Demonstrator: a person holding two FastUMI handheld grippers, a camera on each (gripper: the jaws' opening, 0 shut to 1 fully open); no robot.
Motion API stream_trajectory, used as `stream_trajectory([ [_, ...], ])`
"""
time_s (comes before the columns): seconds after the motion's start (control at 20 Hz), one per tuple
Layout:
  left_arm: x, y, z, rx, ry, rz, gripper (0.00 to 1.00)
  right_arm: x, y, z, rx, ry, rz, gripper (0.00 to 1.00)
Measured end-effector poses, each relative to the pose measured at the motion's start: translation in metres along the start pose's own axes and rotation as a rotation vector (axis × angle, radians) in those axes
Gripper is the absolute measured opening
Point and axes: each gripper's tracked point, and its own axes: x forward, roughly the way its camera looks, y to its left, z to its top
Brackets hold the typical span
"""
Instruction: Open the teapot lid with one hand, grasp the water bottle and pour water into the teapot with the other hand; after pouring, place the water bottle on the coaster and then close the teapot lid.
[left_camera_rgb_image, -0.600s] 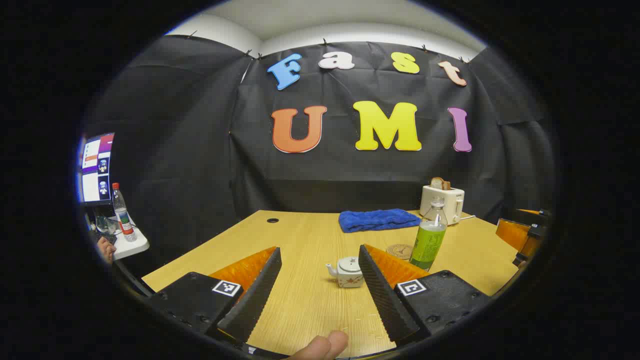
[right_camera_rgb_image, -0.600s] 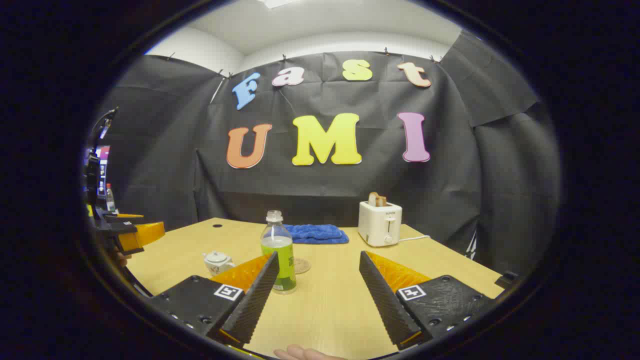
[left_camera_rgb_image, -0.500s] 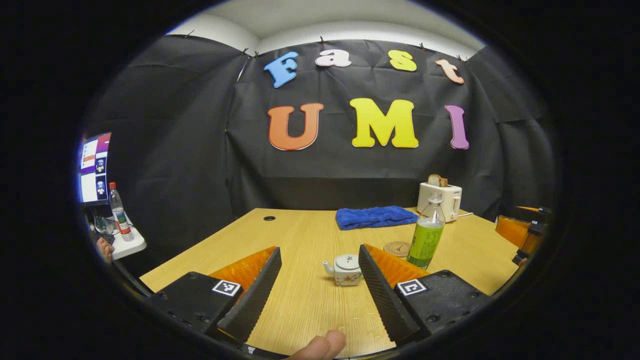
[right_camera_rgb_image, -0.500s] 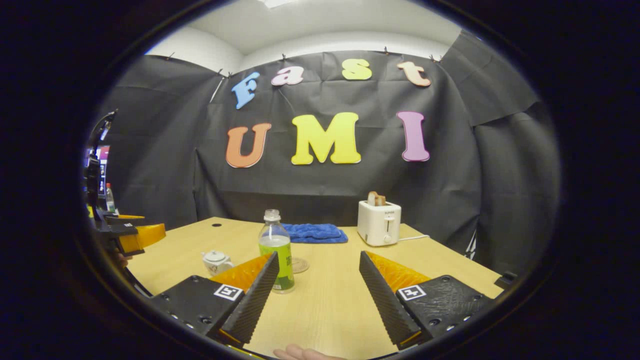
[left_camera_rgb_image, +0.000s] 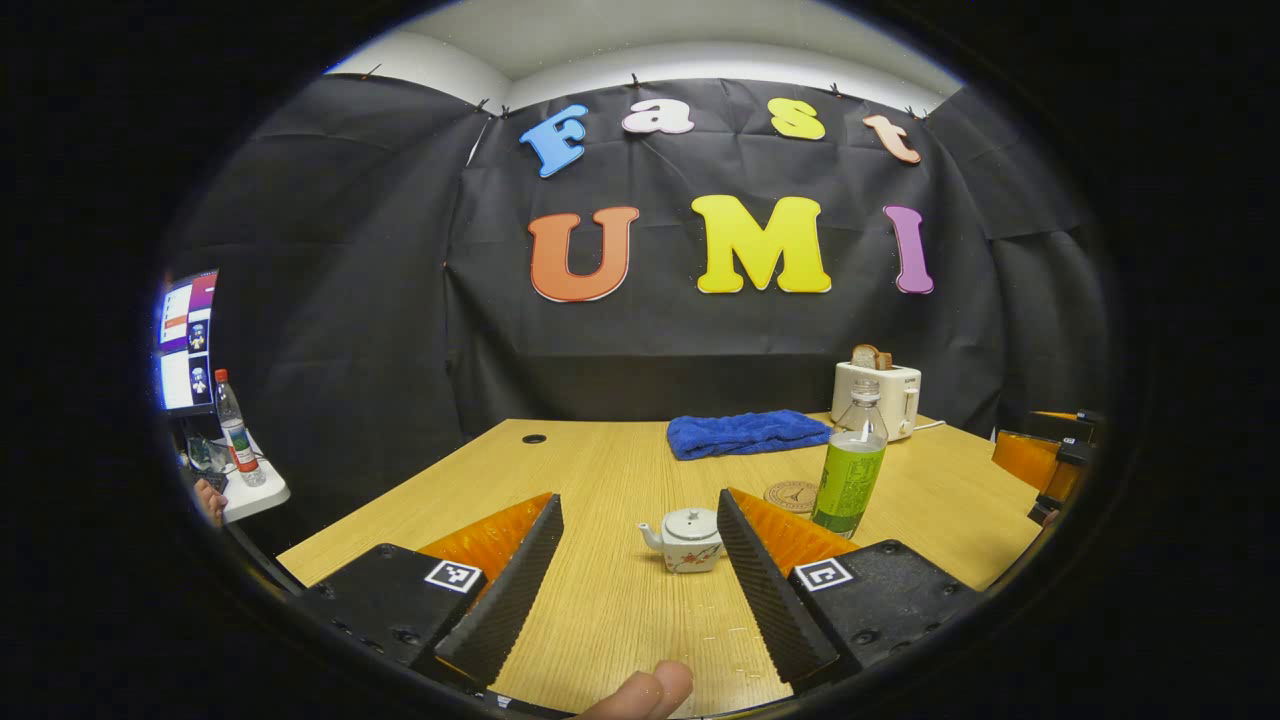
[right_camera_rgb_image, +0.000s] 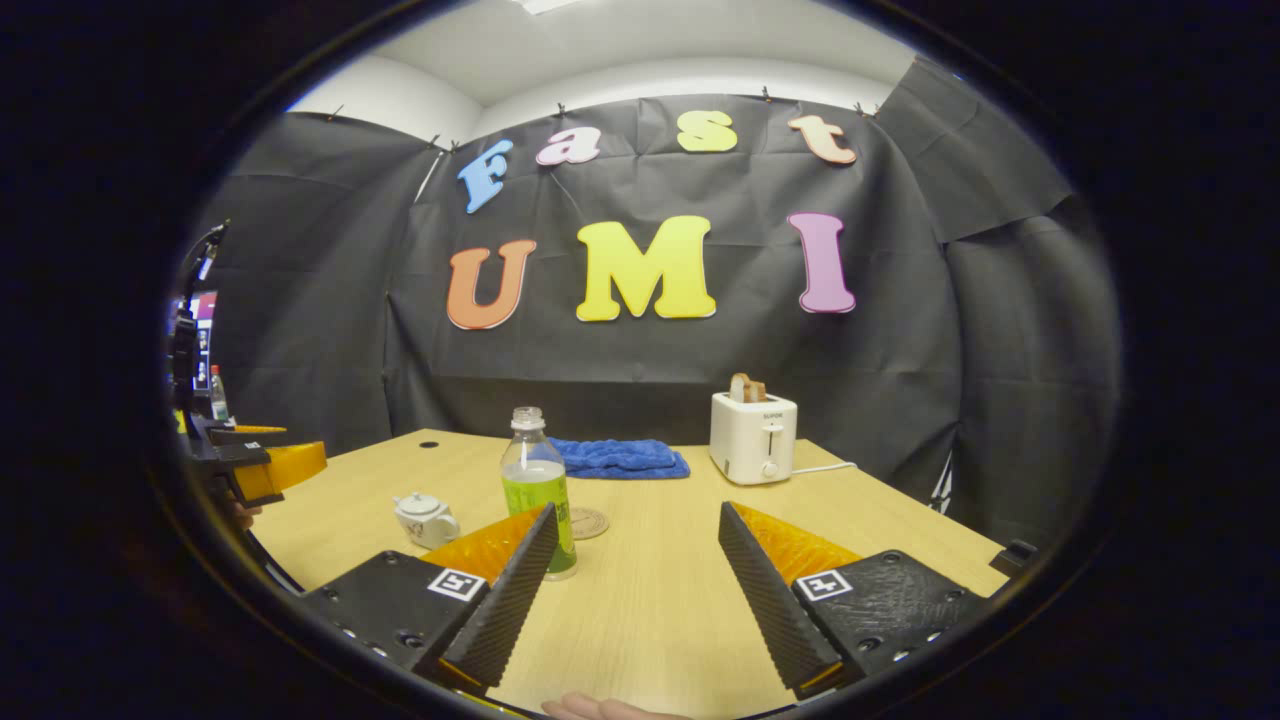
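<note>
A small white teapot (left_camera_rgb_image: 685, 540) with its lid on stands on the wooden table (left_camera_rgb_image: 600, 470), ahead of my left gripper (left_camera_rgb_image: 640, 575), which is open and empty. Right of the teapot stands a capless water bottle (left_camera_rgb_image: 848, 462) with a green label, and a round coaster (left_camera_rgb_image: 790, 495) lies beside it. In the right gripper view the bottle (right_camera_rgb_image: 537, 488) rises just behind the left finger of my open right gripper (right_camera_rgb_image: 640, 575), with the teapot (right_camera_rgb_image: 425, 518) further left and the coaster (right_camera_rgb_image: 588, 522) behind the bottle. The left gripper (right_camera_rgb_image: 262, 462) shows at the far left edge.
A folded blue towel (left_camera_rgb_image: 745, 434) and a white toaster (left_camera_rgb_image: 876, 393) holding bread sit at the table's far side. A side shelf with a monitor (left_camera_rgb_image: 186, 338) and a red-capped bottle (left_camera_rgb_image: 236, 428) stands left of the table. A fingertip (left_camera_rgb_image: 640, 692) shows at the bottom.
Both views have shifted slightly: the teapot and bottle now sit a little further left in each. Both grippers stay open and nothing on the table has moved.
</note>
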Motion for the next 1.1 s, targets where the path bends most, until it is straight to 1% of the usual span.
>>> stream_trajectory([
  [0.3,0.002,-0.002,-0.003,0.008,0.002,-0.004,0.97,0.0,-0.001,-0.004,-0.016,-0.003,0.01,0.97],
  [0.55,0.013,-0.014,-0.008,0.019,0.003,-0.032,0.97,0.006,-0.001,-0.01,-0.04,-0.007,0.019,0.96],
  [0.75,0.039,-0.026,-0.015,0.008,0.027,-0.06,0.97,0.013,0.005,-0.017,-0.038,-0.002,0.047,0.96],
  [0.9,0.066,-0.028,-0.027,0.006,0.075,-0.063,0.98,0.015,0.006,-0.019,-0.037,-0.005,0.057,0.97],
  [1.0,0.086,-0.033,-0.033,0.007,0.087,-0.085,0.98,0.018,0.007,-0.02,-0.031,-0.005,0.068,0.96],
  [1.1,0.103,-0.037,-0.051,0.001,0.141,-0.102,0.98,0.021,0.005,-0.025,-0.032,0.007,0.066,0.96],
])
